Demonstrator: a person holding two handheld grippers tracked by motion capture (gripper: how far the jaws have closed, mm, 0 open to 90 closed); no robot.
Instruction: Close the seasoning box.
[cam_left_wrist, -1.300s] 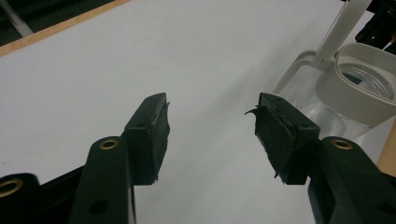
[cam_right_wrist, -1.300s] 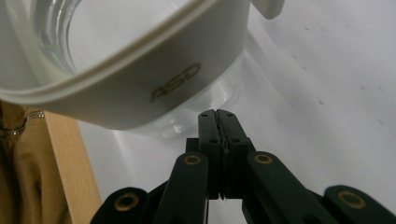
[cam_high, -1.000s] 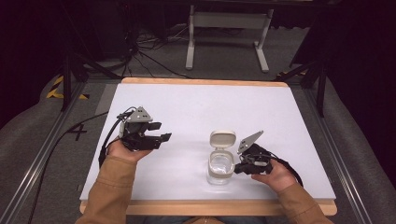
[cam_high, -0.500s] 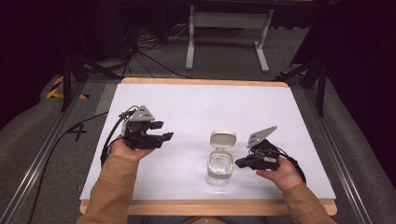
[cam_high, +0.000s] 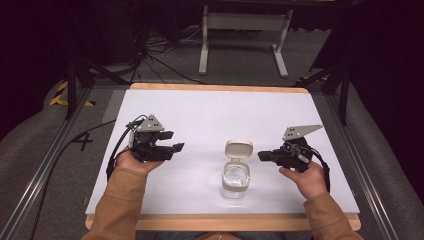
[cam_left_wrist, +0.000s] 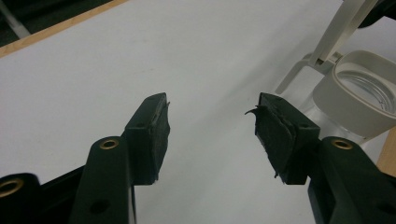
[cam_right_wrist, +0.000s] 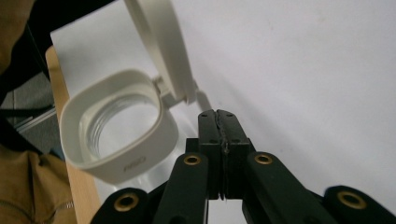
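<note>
Both hands (cam_high: 137, 160) low beside jar (cam_high: 236, 176)

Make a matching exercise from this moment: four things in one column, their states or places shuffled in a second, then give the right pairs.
Things:
1. left hand-held gripper
2. right hand-held gripper
3. jar
4. lid

States:
A. flipped up on its hinge
B. jaws closed together, holding nothing
C. clear, standing open near the table's front edge
D. jaws apart, holding nothing

Pairs: 1-D, 2-B, 3-C, 4-A
</note>
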